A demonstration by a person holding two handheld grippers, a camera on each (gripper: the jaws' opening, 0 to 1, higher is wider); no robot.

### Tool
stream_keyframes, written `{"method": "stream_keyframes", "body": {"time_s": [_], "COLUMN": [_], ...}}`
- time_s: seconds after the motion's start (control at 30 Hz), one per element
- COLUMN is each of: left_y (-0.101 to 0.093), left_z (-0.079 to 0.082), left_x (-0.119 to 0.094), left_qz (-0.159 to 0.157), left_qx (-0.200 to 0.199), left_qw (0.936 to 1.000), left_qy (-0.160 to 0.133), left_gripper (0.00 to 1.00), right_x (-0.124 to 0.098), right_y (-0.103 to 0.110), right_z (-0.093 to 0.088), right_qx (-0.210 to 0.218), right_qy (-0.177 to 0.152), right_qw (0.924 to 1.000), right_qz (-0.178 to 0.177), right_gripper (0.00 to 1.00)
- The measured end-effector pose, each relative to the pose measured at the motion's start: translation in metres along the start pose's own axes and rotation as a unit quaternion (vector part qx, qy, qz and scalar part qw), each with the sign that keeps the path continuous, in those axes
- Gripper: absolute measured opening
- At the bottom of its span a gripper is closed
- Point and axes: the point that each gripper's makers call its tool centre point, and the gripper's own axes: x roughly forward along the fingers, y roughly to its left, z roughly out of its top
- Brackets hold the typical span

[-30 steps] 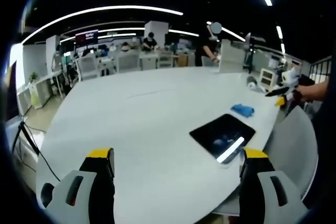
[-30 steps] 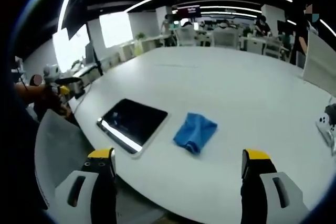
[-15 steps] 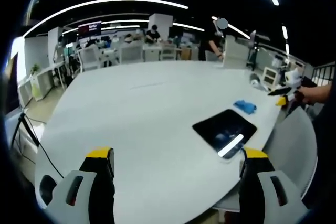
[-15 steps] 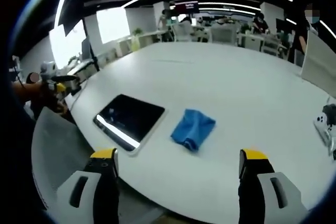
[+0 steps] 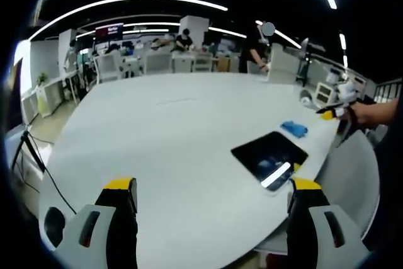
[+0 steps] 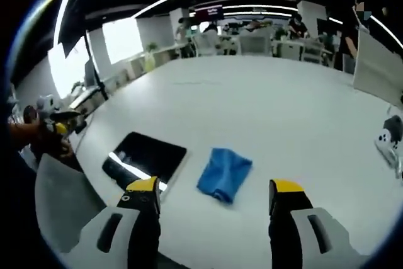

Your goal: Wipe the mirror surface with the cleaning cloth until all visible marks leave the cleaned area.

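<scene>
On the white office table, mirror beside blue cloth; both tongs gape apart, empty.

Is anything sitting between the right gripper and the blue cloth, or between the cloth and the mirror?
Nothing visible. The right gripper is open just short of the blue cloth, and bare table separates cloth from mirror.

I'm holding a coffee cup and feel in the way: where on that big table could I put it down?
Most of the white table is bare: the whole stretch beyond the mirror and blue cleaning cloth, toward the far desks. It is crowded only at the near edge, where mirror and cloth lie side by side ahead of the right tongs.
</scene>
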Motion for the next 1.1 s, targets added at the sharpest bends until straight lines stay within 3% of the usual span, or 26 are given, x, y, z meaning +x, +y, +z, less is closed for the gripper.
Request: {"method": "stream_keyframes", "body": {"time_s": [0.17,0.27,0.33,0.5,0.6,0.67,0.73,0.8,0.97,1.03,1.1], "left_y": [-0.003,-0.004,-0.006,-0.004,0.003,0.004,0.006,0.008,0.009,0.010,0.010], "left_z": [-0.004,-0.006,-0.007,-0.007,-0.008,-0.010,-0.010,-0.010,-0.010,-0.009,-0.006], "left_x": [0.002,0.002,0.001,-0.005,-0.008,-0.009,-0.009,-0.010,-0.010,-0.010,-0.010], "left_qz": [-0.001,-0.001,-0.001,0.001,0.006,0.008,0.008,0.010,0.009,0.008,0.009], "left_qx": [-0.006,-0.012,-0.014,-0.017,-0.021,-0.021,-0.021,-0.022,-0.022,-0.023,-0.022], "left_qw": [1.0000,0.9999,0.9999,0.9999,0.9998,0.9997,0.9997,0.9997,0.9997,0.9997,0.9997], "left_qy": [0.000,0.000,0.001,0.003,0.002,0.004,0.007,0.006,0.009,0.008,0.005], "left_gripper": [1.00,1.00,1.00,1.00,1.00,1.00,1.00,1.00,1.00,1.00,1.00], "right_x": [0.043,0.062,0.074,0.098,0.107,0.111,0.113,0.110,0.105,0.104,0.105], "right_y": [-0.014,-0.023,-0.033,-0.025,-0.016,-0.025,-0.028,-0.026,-0.027,-0.025,-0.024], "right_z": [-0.003,-0.007,-0.016,-0.016,-0.022,-0.034,-0.030,-0.030,-0.032,-0.038,-0.037], "right_qx": [-0.020,0.029,0.027,0.011,-0.003,-0.036,-0.044,-0.023,-0.035,-0.021,-0.029], "right_qy": [0.031,0.044,0.069,0.086,0.102,0.129,0.117,0.119,0.126,0.136,0.134], "right_qw": [0.9992,0.9981,0.9960,0.9954,0.9942,0.9894,0.9899,0.9904,0.9887,0.9883,0.9885], "right_qz": [-0.017,-0.032,-0.050,-0.041,-0.034,-0.056,-0.067,-0.066,-0.073,-0.066,-0.065], "right_gripper": [0.48,0.32,0.26,0.17,0.10,0.09,0.04,0.05,0.17,0.05,0.02]}}
